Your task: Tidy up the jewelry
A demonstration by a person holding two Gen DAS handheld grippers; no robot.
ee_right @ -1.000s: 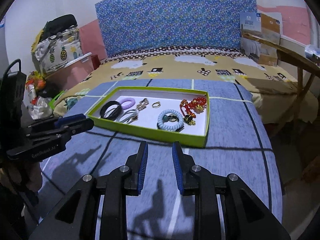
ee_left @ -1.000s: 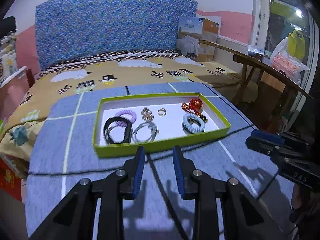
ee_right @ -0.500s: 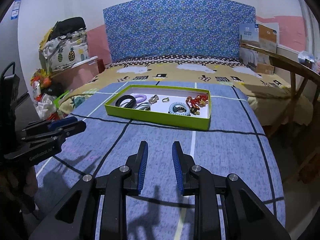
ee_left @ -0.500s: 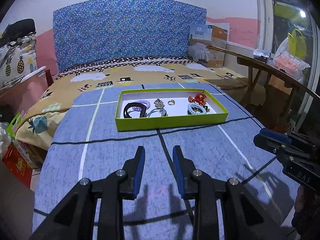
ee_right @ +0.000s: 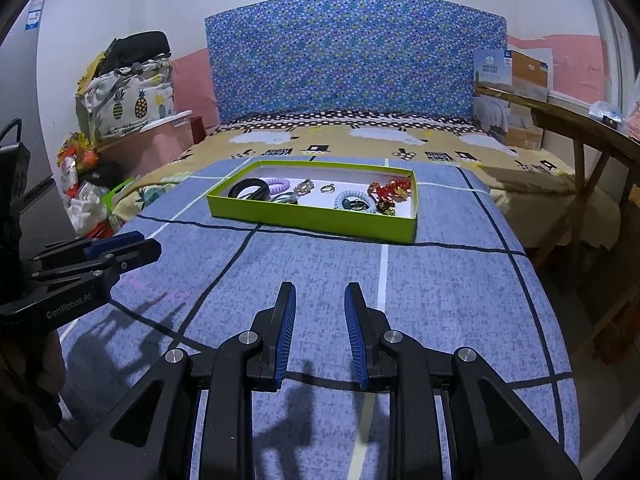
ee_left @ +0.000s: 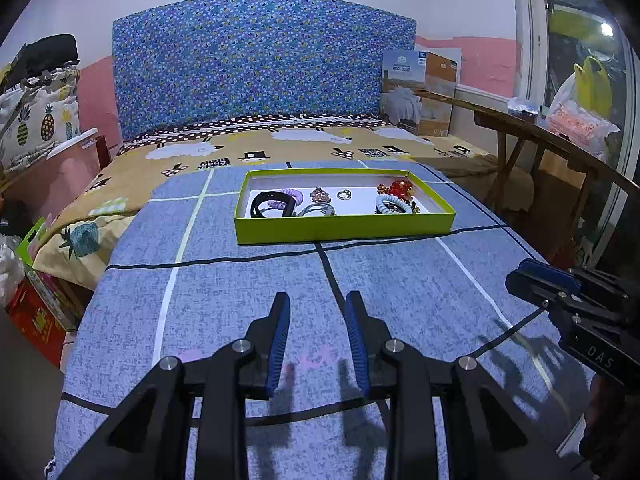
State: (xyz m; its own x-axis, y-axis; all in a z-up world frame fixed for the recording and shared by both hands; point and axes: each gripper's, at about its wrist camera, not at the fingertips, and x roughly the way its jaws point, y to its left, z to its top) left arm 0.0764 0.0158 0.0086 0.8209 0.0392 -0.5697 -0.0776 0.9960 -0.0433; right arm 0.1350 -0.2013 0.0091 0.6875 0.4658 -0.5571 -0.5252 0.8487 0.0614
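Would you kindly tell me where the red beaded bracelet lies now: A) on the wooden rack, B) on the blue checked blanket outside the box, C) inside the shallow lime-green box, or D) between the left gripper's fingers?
C: the red beaded bracelet lies inside the shallow lime-green box, at its right end.

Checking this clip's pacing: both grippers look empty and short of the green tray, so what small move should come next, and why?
Probably bring the right gripper forward over the blue cloth toward the tray. Both it and the left gripper are open and empty, and the jewelry, such as the ring, lies in the tray well beyond their fingertips.
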